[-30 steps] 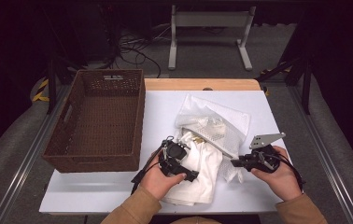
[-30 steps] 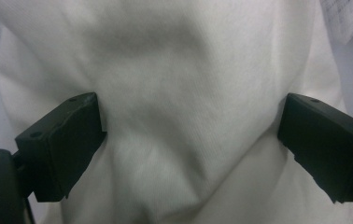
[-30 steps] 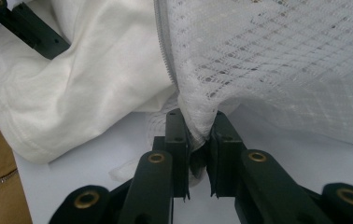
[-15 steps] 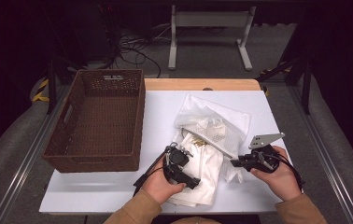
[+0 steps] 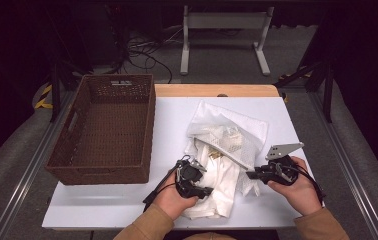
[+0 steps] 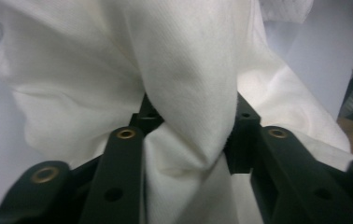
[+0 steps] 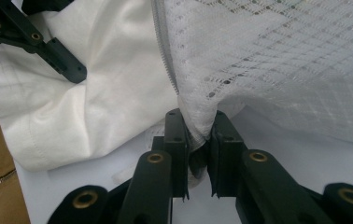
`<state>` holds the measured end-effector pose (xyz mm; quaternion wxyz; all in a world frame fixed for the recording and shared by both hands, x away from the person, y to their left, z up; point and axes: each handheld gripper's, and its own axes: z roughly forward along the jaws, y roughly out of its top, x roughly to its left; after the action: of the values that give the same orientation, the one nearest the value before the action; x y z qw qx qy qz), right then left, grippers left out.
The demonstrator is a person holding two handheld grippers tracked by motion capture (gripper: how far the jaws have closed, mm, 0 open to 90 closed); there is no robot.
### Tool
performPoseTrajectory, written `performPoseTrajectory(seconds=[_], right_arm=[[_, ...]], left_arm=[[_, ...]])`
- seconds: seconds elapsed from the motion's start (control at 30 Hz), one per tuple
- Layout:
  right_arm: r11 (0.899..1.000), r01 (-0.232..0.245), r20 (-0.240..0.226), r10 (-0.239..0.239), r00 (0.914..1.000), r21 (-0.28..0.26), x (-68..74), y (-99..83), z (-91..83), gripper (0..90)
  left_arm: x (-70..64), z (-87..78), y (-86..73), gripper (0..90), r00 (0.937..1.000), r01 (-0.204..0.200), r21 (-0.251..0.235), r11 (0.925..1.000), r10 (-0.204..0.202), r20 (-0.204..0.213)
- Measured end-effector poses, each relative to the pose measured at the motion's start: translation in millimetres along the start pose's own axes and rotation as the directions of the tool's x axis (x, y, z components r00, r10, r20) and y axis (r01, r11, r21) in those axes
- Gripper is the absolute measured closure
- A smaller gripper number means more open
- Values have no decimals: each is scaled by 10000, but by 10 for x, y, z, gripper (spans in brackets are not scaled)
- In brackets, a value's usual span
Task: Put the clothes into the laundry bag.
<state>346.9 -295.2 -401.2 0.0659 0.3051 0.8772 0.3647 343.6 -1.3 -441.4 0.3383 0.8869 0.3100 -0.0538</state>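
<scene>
A white mesh bag [image 5: 237, 132] with a zipper [image 7: 165, 60] lies on the white table [image 5: 172, 120], right of the middle. A white cloth [image 5: 217, 195] spills out of its near side. My left gripper [image 5: 206, 191] is at the cloth's near left, and in the left gripper view it [image 6: 191, 128] is shut on a bunched fold of the cloth [image 6: 184, 56]. My right gripper [image 5: 251, 175] meets the bag's near right corner, and in the right gripper view it [image 7: 198, 135] is shut on the mesh bag [image 7: 282, 60] by the zipper's end. The left gripper's jaws show there at the top left.
A brown wicker basket [image 5: 109, 130] stands on the left of the table with nothing visible inside. A wooden strip [image 5: 217, 90] runs along the table's far edge. A metal frame [image 5: 222, 40] and cables lie on the floor beyond.
My left gripper has moved toward the near edge with the white cloth in it, drawing more cloth out of the bag. The right gripper has stayed in place on the bag.
</scene>
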Motion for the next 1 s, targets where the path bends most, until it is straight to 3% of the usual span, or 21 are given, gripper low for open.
performPoseTrajectory(seconds=[0.17, 0.37, 0.57, 1.0], right_arm=[[10000, 35, -2, -35, 10000, -2, 3, 4, 5, 798], [10000, 98, 21, -98, 9999, -16, 11, 8, -7, 804], [9999, 157, 57, -157, 9999, -27, 16, 6, -24, 814], [9985, 514, 227, -518, 9984, 183, 63, 15, -96, 835]], left_arm=[[-57, -9, 43, 730, 9991, -316, 120, 9994, 319, -281], [-154, -38, 182, 747, 9972, -570, -520, 9970, 543, -514], [-199, -40, 379, 748, 9941, -882, -779, 9930, 828, -706], [-182, 92, 697, 748, 9911, -910, -1229, 9882, 779, -1080]])
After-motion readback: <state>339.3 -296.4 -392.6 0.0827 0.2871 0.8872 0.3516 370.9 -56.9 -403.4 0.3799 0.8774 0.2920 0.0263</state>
